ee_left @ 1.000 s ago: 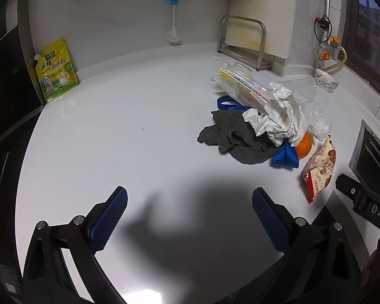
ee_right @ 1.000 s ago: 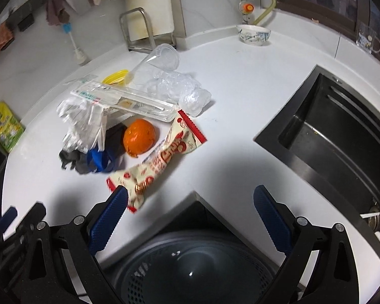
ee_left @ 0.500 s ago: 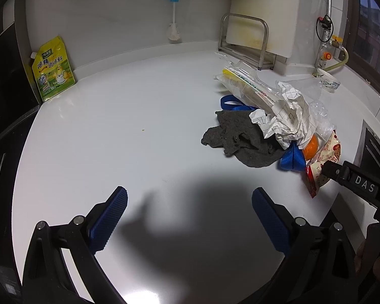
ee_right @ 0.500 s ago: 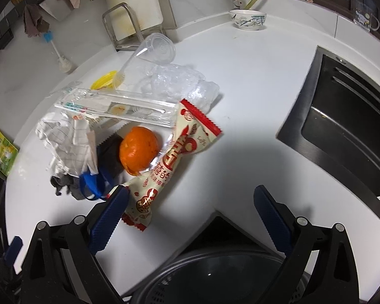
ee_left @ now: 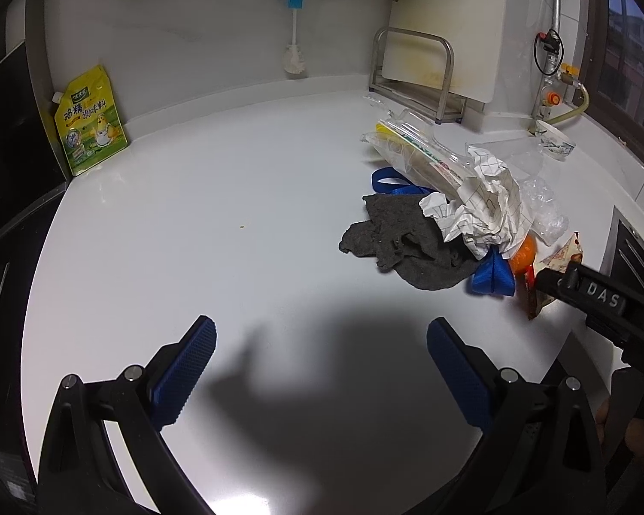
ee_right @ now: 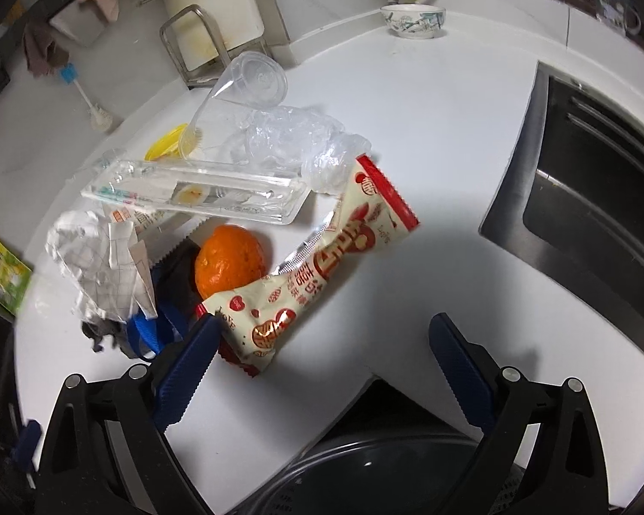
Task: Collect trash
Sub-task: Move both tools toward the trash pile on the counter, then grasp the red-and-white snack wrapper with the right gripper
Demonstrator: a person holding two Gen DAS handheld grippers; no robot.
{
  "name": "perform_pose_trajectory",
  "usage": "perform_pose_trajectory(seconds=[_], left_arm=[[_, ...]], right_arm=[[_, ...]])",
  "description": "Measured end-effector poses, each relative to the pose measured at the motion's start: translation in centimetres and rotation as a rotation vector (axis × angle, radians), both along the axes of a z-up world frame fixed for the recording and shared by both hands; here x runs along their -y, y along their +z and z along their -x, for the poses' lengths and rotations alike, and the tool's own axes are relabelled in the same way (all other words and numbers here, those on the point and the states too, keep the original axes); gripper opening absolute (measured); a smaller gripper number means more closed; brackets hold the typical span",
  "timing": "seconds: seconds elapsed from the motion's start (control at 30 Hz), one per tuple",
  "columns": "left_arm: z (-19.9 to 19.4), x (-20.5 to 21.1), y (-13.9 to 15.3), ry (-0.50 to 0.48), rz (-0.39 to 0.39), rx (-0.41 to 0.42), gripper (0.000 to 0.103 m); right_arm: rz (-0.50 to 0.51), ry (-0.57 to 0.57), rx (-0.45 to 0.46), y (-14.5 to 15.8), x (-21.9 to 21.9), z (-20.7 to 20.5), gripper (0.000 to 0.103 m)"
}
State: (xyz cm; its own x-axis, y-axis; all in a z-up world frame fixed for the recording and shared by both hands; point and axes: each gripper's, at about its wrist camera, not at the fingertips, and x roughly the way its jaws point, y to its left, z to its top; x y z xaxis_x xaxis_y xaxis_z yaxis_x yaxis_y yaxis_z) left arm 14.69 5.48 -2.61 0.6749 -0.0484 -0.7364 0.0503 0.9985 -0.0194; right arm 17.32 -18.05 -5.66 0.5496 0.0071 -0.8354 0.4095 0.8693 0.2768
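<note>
Snack wrapper (ee_right: 322, 274): lies on the white counter (ee_left: 219, 214), near edge of the litter pile, just beside the orange (ee_right: 229, 259). Long axis runs near-left to far-right.
Right gripper (ee_right: 322, 369): released, empty, nearer; wrapper's near end by its left finger.
Left gripper (ee_left: 322, 369): released, well apart.
Bin (ee_right: 365, 472): cut off below.

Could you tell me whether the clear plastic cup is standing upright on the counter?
No, the clear plastic cup lies tipped on its side behind the long clear tray, its open mouth facing up and away.
</note>
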Motion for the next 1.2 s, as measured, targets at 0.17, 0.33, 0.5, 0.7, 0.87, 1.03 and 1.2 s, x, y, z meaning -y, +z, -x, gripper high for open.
perform_pose_trajectory(seconds=[0.17, 0.33, 0.5, 0.7, 0.87, 1.03, 1.2], left_arm=[[0.2, 0.1, 0.3, 0.000, 0.004, 0.008, 0.097], [0.3, 0.2, 0.4, -0.003, 0.001, 0.010, 0.097], [0.3, 0.2, 0.5, -0.002, 0.003, 0.011, 0.097], [0.2, 0.5, 0.6, -0.003, 0.001, 0.015, 0.097], [0.1, 1.1, 0.9, -0.004, 0.002, 0.023, 0.097], [0.3, 2.1, 1.0, -0.017, 0.009, 0.026, 0.097], [0.4, 3.2, 1.1, -0.033, 0.004, 0.025, 0.097]], right_arm=[[-0.027, -0.034, 0.017, 0.2, 0.8, 0.5, 0.094], [0.032, -0.043, 0.016, 0.3, 0.6, -0.4, 0.094], [0.041, -0.043, 0.018, -0.1, 0.5, -1.1, 0.079], [0.063, 0.021, 0.015, 0.0, 0.6, -1.5, 0.034], [0.071, 0.099, 0.009, 0.0, 1.2, -0.5, 0.021], [0.077, 0.123, -0.001, 0.1, 2.5, 1.1, 0.021], [0.065, 0.117, 0.020, 0.7, 3.7, 2.1, 0.059]])
